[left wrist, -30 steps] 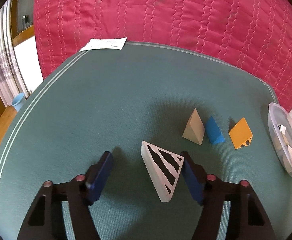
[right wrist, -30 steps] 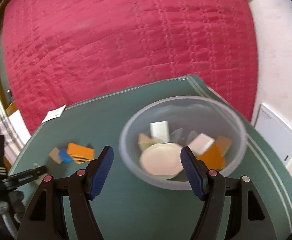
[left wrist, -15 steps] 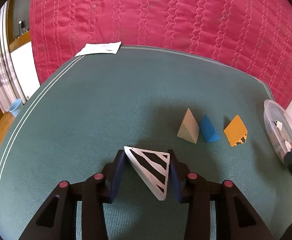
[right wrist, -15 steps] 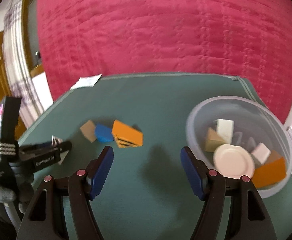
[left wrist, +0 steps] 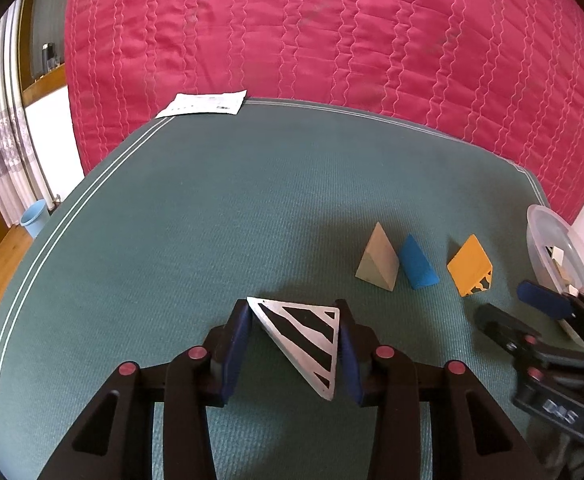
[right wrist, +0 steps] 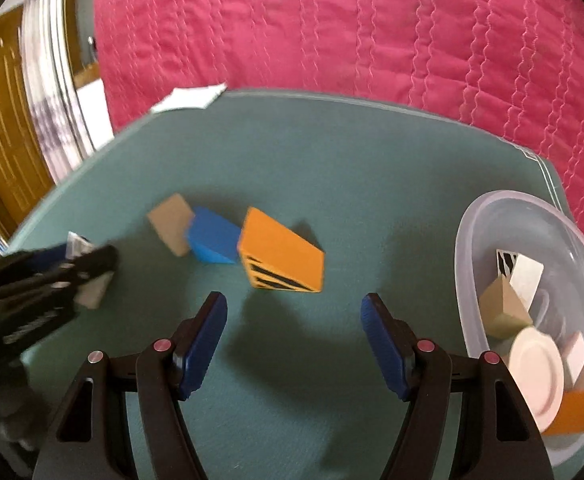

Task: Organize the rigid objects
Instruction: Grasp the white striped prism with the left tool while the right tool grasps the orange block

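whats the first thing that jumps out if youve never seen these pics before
The white wedge with black zebra stripes, clamped in the left gripper low in its view. Behind the green mat rises a big quilted pink cover, and at the right sits a clear bowl of blocks.

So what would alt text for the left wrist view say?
The left gripper clamps a white wedge with black stripes on a green mat. Tan, blue and orange wedges lie beyond, near a clear bowl.
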The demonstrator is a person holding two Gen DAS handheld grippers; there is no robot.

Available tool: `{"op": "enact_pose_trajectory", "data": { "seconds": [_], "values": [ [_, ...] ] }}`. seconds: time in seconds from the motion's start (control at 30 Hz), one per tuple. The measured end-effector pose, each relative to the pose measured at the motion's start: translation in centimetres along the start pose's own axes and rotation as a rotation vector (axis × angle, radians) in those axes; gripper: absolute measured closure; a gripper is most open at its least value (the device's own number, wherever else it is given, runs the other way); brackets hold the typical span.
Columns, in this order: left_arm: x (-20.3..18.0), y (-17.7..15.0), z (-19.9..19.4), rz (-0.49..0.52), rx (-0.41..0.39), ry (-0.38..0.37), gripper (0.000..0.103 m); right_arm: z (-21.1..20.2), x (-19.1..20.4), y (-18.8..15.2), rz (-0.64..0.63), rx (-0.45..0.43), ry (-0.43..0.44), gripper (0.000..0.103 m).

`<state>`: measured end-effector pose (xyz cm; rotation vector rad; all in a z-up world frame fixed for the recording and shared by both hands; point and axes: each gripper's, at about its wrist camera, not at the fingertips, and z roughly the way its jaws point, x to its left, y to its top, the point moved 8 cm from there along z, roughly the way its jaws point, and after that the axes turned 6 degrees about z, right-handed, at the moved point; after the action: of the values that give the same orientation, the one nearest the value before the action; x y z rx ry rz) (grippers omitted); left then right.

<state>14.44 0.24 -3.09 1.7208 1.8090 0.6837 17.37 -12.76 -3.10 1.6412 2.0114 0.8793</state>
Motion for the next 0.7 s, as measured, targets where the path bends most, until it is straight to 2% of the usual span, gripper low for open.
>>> {"op": "enact_pose_trajectory", "data": {
  "seconds": [0.1, 0.3, 0.57, 0.7],
  "values": [
    [0.0, 0.0, 0.0, 0.000, 0.001, -0.001, 0.060, 1.2, 0.1, 0.3, -0.026, 0.037, 0.003, 0.032],
    [-0.1, -0.1, 0.0, -0.002, 0.002, -0.004, 0.060, 2.8, -0.4, 2.1, -0.051, 0.046, -0.049, 0.032],
    [-0.2, -0.2, 0.1, -0.004, 0.004, -0.005, 0.060, 4.6, -0.5, 3.9, -0.037, 0.056, -0.022, 0.032],
    [-0.2, -0.1, 0.1, -0.004, 0.005, -0.005, 0.060, 4.6, 0.3, 3.9, -0.067, 0.044, 0.031, 0.032]
  ]
}}
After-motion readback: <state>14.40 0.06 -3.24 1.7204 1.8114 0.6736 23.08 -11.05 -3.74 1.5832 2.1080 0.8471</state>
